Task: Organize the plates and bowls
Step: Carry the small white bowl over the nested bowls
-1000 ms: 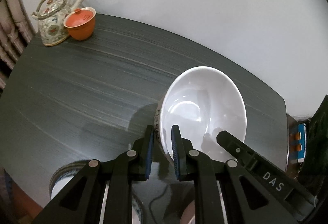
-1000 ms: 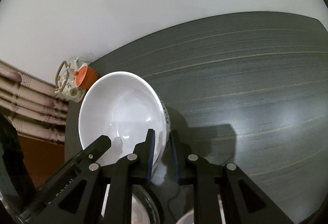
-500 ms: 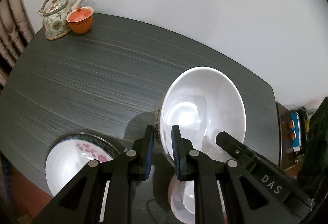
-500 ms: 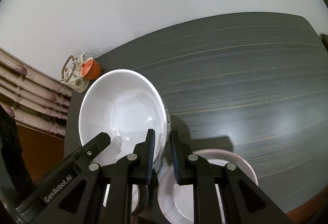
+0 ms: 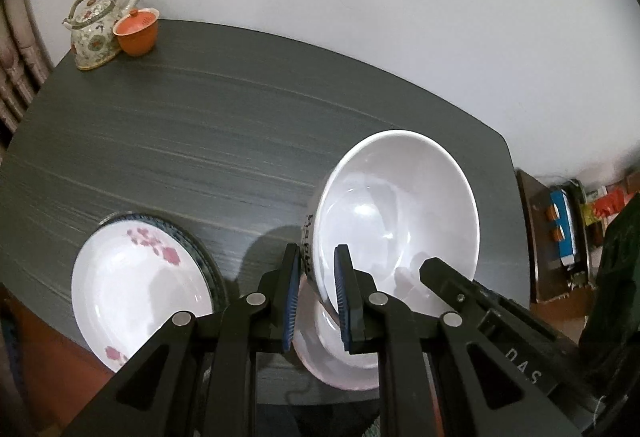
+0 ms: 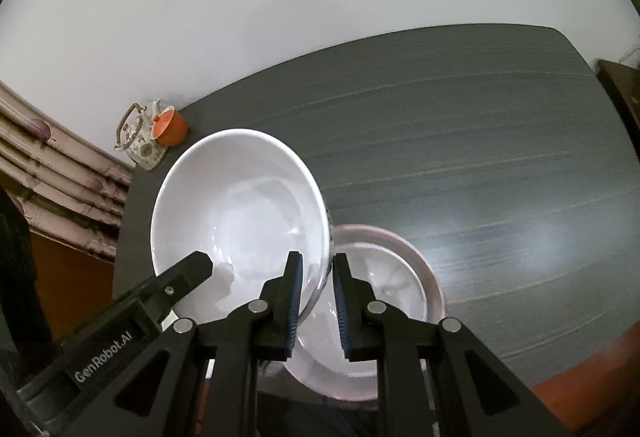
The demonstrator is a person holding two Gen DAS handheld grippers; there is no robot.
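Bowl (image 5: 396, 213) lifted clear; pink bowl (image 6: 384, 301) and plate (image 5: 140, 293) now show beneath.
Left gripper (image 5: 316, 293) and right gripper (image 6: 316, 293) each pinch its rim; likely next, nesting it.

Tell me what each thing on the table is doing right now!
Big bowl: held up off the table, tilted, empty.
Left gripper: shut on the bowl's rim.
Right gripper: shut on the opposite rim.
Pink bowl: on the table under the big bowl, empty.
Flower plate: on a blue-rimmed plate, empty.
Teapot: upright, lid on.
Orange cup: upright, lid on.
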